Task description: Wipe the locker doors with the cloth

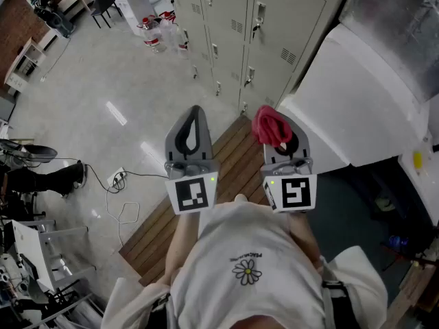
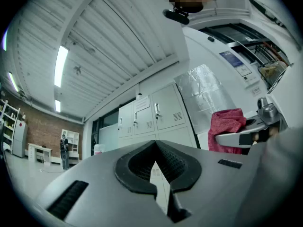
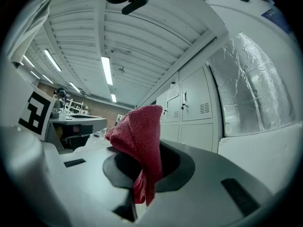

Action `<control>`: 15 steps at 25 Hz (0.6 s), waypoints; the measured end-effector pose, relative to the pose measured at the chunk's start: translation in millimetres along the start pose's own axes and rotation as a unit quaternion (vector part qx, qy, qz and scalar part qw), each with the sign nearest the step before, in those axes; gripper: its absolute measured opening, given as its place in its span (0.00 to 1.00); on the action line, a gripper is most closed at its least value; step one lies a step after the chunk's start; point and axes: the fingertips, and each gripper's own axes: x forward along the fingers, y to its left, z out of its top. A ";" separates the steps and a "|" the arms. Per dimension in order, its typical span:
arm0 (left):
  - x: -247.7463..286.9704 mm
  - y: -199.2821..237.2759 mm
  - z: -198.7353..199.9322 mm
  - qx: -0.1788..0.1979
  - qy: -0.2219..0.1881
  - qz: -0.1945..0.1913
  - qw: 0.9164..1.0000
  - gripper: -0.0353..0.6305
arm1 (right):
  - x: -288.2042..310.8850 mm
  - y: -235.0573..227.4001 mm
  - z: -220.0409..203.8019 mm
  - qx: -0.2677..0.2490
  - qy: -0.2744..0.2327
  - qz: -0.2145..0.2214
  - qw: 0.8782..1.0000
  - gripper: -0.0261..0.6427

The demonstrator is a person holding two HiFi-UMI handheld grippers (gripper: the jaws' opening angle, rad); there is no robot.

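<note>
A row of pale grey locker doors (image 1: pixel 236 29) stands ahead of me, also seen in the left gripper view as locker doors (image 2: pixel 158 110) and in the right gripper view as locker doors (image 3: pixel 194 108). My right gripper (image 1: pixel 277 133) is shut on a bunched red cloth (image 1: pixel 269 126), which sticks up between its jaws as a red cloth (image 3: pixel 140 138). My left gripper (image 1: pixel 195 112) is shut with nothing in it, its jaws meeting at the tip (image 2: pixel 155 143). Both are held at chest height, well short of the lockers. The red cloth (image 2: pixel 228 123) shows at the right of the left gripper view.
I stand on a wooden slatted platform (image 1: pixel 206 197) on a glossy floor. A large white machine (image 1: pixel 374 94) with a foil-covered panel (image 1: pixel 405 26) fills the right. Water bottles (image 1: pixel 156 34) sit by the lockers' far end. Cables and a power strip (image 1: pixel 116 180) lie at the left.
</note>
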 end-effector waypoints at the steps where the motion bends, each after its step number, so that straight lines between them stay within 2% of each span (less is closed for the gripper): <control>1: -0.6 2.0 1.1 0.003 0.000 0.000 1.000 0.08 | 1.6 -1.2 2.4 0.000 -0.003 -0.002 1.000 0.08; 6: -1.2 9.4 2.1 0.004 0.003 0.002 1.000 0.08 | 4.7 -6.5 7.2 0.002 -0.003 -0.011 1.000 0.08; 11: 1.5 12.8 -1.1 0.005 0.007 0.007 1.000 0.08 | 5.2 -6.2 -6.5 0.006 0.018 0.007 1.000 0.08; 15: 7.7 13.5 -8.4 0.006 0.010 0.013 1.000 0.08 | 9.7 -11.8 -13.0 0.015 0.011 0.012 1.000 0.08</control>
